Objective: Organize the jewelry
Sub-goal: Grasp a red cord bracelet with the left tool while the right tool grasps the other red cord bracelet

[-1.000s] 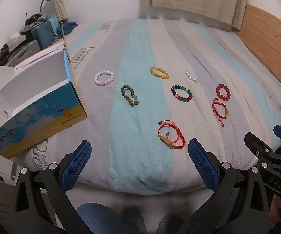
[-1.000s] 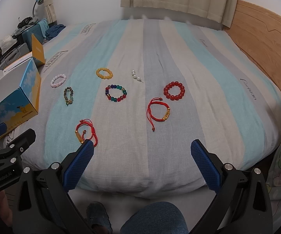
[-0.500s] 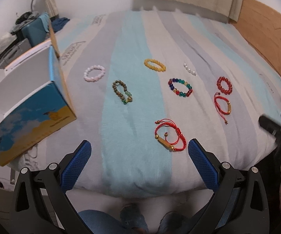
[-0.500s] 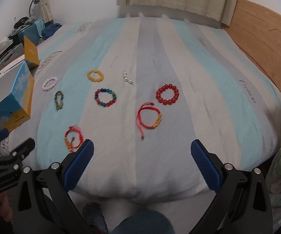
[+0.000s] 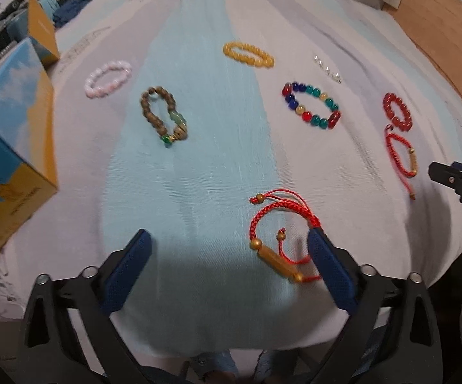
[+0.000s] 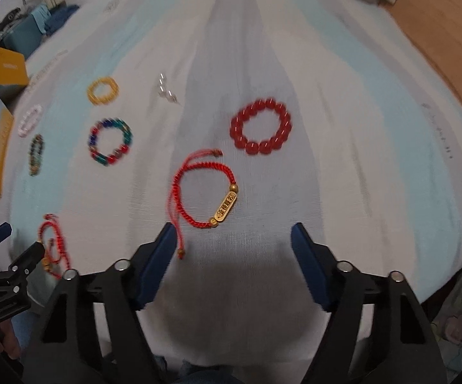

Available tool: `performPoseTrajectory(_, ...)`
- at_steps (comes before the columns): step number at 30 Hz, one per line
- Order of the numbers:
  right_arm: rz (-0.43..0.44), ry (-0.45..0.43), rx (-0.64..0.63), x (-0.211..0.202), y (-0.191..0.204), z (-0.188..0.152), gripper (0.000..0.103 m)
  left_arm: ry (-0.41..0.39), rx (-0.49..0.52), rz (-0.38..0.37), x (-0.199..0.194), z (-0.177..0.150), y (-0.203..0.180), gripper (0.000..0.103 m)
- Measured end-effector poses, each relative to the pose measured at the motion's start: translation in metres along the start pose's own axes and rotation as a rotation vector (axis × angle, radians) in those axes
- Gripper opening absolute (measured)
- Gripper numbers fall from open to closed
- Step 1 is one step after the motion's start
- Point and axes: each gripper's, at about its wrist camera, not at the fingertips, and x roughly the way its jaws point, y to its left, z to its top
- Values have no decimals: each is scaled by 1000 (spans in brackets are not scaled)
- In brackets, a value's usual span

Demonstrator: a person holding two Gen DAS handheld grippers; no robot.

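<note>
Here the striped bed (image 5: 198, 166) carries all the jewelry, spread loose. The left gripper (image 5: 227, 256) hangs over the bed's near edge, its jaws wide but closing, with nothing pressed between them; the red cord bracelet with a gold tube (image 5: 279, 240) lies on the bed just inside the right-hand pad. The right gripper (image 6: 231, 243) is likewise closing on nothing, and a second red cord bracelet with a gold plate (image 6: 205, 188) lies just beyond its tips, its tail trailing beside the left-hand pad.

Farther up the bed from the tube bracelet lie a brown bead bracelet (image 5: 163, 118), a pink one (image 5: 109, 78), a yellow one (image 5: 248, 54), a multicoloured one (image 5: 311, 105), a red bead bracelet (image 5: 397, 112), and what may be a short pearl string (image 5: 327, 68), too small to be sure. A blue and yellow box (image 5: 10, 147) stands at the bed's left edge; its inside is not visible.
</note>
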Motion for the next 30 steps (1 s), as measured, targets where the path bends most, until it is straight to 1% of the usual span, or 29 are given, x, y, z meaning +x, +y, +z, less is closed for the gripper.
performPoseTrajectory(2, 6, 21, 10, 12, -2, 3, 61, 10, 11, -3, 9, 1, -3, 84)
performPoseTrajectory(6, 18, 52, 35, 31, -5, 8, 57, -3, 56, 11, 18, -2, -11, 80)
performPoseTrajectory(7, 19, 56, 40, 33, -5, 8, 56, -5, 60, 11, 19, -2, -12, 78)
performPoseTrajectory(8, 19, 61, 43, 35, -6, 9, 52, -9, 59, 9, 19, -2, -12, 76)
performPoseTrajectory(9, 21, 69, 51, 38, -7, 9, 50, -8, 59, 7, 19, -2, -13, 75)
performPoseTrajectory(12, 27, 70, 62, 42, -8, 8, 47, -9, 60, 4, 19, -2, -13, 67)
performPoseTrajectory(13, 31, 69, 64, 42, -9, 8, 42, -9, 59, 6, 18, -3, -12, 64)
performPoseTrajectory(14, 32, 70, 67, 42, -10, 8, 37, -9, 53, 6, 17, -3, -10, 59)
performPoseTrajectory(15, 32, 72, 71, 42, -10, 9, 35, -8, 49, 6, 16, -4, -9, 56)
performPoseTrajectory(17, 40, 72, 73, 43, -9, 11, 23, -6, 41, 1, 14, -5, -7, 44)
performPoseTrajectory(18, 39, 72, 74, 42, -8, 11, 21, -5, 42, 3, 14, -5, -6, 41)
performPoseTrajectory(20, 42, 71, 71, 45, -6, 12, 12, -3, 48, 9, 12, -5, -7, 20)
performPoseTrajectory(22, 42, 67, 72, 45, -3, 13, 9, -4, 55, 18, 10, -4, -6, 9)
performPoseTrajectory(23, 43, 62, 72, 44, -3, 13, 8, -3, 55, 15, 9, -4, -6, 7)
performPoseTrajectory(30, 57, 9, 73, 22, -5, 10, 8, -11, 61, -9, -5, 2, -4, 6)
